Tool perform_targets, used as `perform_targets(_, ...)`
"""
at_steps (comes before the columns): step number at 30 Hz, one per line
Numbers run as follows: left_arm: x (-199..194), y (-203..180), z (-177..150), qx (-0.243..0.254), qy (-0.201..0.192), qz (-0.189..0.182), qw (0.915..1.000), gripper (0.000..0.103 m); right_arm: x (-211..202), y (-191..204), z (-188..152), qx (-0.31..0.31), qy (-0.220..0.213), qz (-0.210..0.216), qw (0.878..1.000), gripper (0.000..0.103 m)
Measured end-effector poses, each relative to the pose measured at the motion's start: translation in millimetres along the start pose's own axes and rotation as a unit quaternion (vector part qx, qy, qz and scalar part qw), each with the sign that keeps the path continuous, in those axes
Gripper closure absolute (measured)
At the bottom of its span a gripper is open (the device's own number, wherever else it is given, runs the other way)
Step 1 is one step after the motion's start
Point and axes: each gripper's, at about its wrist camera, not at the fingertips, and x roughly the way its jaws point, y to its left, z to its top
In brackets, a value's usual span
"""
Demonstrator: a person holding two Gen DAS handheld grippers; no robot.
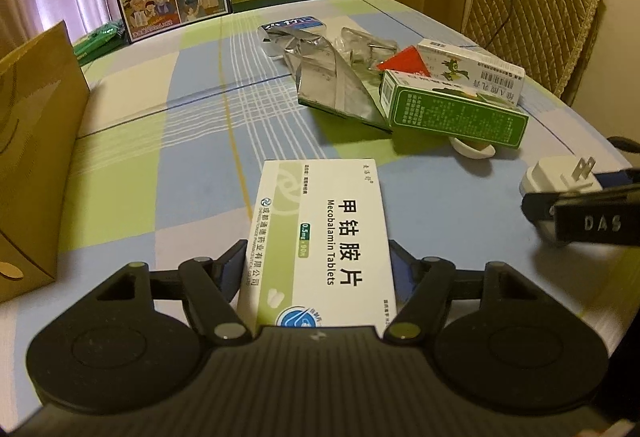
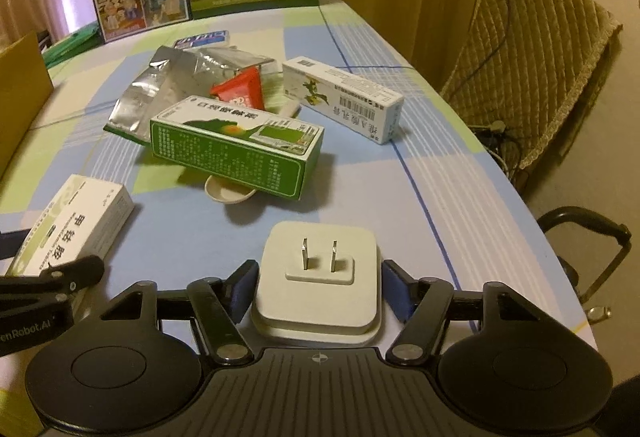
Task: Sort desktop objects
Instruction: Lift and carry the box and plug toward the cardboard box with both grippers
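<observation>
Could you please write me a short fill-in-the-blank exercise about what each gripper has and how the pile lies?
1. The left gripper has the ____ box between its fingers.
2. The right gripper has the white ____ between its fingers, prongs up.
3. The green box lies tilted over a small white ____.
4. The red sachet lies beside the ____ pouch.

Missing words: Mecobalamin; plug; dish; silver
</observation>
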Motion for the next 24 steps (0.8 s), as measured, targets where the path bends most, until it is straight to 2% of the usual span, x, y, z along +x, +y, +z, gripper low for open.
perform_targets(7,-22,7,8,-0.005,-0.020,-0.001,0.9998,0.036,-20,7,6,-0.003,-0.034,0.030,0.999,0.040)
perform_targets(13,-58,42,28,-0.027,-0.054,0.022,0.9980,0.036,-40,41,31,-0.030,-0.066,0.079,0.994,0.040)
perform_targets(16,-83,79,39,-0.037,-0.076,0.061,0.9945,0.036,-50,74,53,-0.052,-0.084,0.120,0.988,0.040)
perform_targets(20,-119,137,49,-0.054,-0.100,0.115,0.9869,0.036,-61,139,85,-0.092,-0.108,0.181,0.973,0.040)
perform_targets(24,-143,203,54,-0.058,-0.098,0.168,0.9792,0.036,-65,215,112,-0.127,-0.120,0.240,0.955,0.040)
